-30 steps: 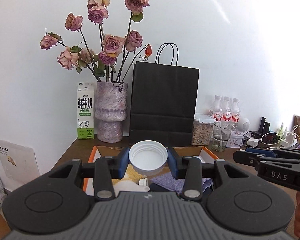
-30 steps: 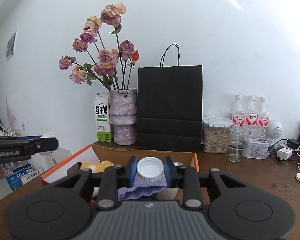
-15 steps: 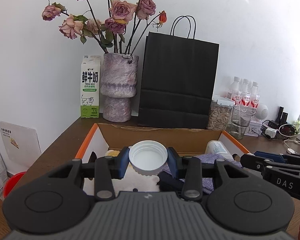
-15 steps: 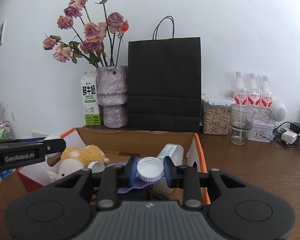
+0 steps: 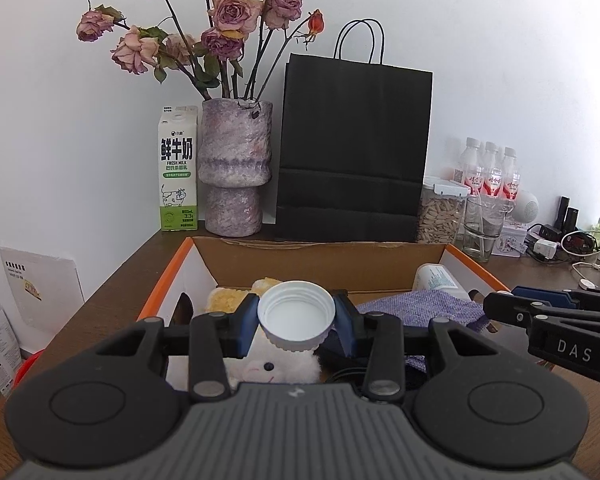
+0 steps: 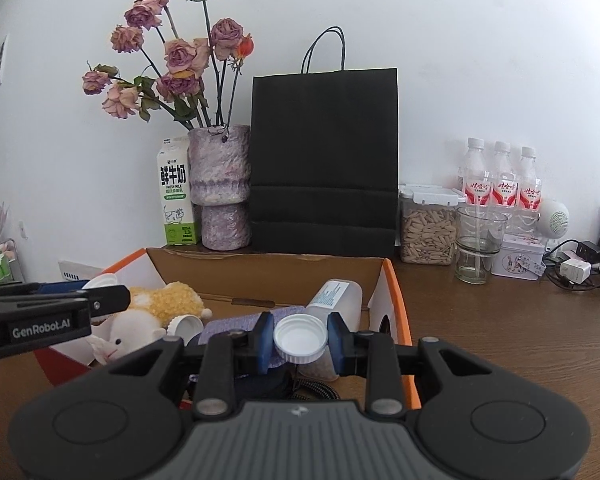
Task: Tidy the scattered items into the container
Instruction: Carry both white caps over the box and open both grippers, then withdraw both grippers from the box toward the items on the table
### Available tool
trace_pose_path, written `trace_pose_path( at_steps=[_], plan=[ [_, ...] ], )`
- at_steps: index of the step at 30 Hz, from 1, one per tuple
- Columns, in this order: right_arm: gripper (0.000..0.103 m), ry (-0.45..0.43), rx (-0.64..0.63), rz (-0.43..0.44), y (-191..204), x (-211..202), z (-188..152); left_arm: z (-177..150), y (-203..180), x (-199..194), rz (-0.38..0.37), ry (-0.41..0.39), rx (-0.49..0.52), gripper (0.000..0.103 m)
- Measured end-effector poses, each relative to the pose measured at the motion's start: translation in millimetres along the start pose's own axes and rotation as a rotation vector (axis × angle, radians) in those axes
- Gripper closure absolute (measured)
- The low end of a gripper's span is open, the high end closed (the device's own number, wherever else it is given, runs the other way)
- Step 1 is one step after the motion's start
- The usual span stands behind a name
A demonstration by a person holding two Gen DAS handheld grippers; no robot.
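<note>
Left gripper [image 5: 296,322] clamped on a wide white ribbed plastic cap [image 5: 296,320], open side up, poised over the near left part of an open cardboard box with orange rim [image 5: 320,258]. Right gripper [image 6: 300,340] pinched narrow on a smaller white screw cap [image 6: 300,339], over the box's near right part. Inside the box: a white and yellow plush toy [image 6: 156,304] at left, a folded purple woven cloth [image 5: 420,306] in the middle, a white plastic bottle lying tilted [image 6: 336,300] at far right. Behind the box, against the wall, a black paper bag [image 5: 352,160], a mottled purple vase of dried roses [image 5: 234,168] and a green and white milk carton [image 5: 178,168].
</note>
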State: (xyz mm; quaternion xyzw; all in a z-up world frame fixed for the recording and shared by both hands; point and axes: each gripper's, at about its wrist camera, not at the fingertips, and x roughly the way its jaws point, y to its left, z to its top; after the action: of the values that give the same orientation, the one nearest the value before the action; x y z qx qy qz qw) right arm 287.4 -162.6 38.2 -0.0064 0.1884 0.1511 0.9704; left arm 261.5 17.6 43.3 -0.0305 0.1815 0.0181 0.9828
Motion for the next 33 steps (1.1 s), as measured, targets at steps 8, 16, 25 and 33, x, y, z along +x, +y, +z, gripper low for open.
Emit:
trace_pose_path(
  at_steps=[8, 16, 25, 33],
  plan=[
    [0.075, -0.002, 0.001, 0.003, 0.5, -1.1, 0.1, -1.1, -0.3, -0.5, 0.009, -0.007, 0.002, 0.060],
    [0.000, -0.079, -0.027, 0.001, 6.6, -18.7, 1.6, 0.2, 4.9, -10.3, 0.056, -0.062, -0.031, 0.000],
    [0.000, -0.078, -0.025, -0.004, 7.3, -24.6, 0.2, 0.2, 5.6, -15.7, 0.069, -0.073, -0.040, 0.000],
    [0.000, -0.091, -0.024, -0.011, 7.3, -32.8, -1.6, -2.6, 6.1, -22.2, 0.060, -0.083, -0.041, 0.000]
  ],
)
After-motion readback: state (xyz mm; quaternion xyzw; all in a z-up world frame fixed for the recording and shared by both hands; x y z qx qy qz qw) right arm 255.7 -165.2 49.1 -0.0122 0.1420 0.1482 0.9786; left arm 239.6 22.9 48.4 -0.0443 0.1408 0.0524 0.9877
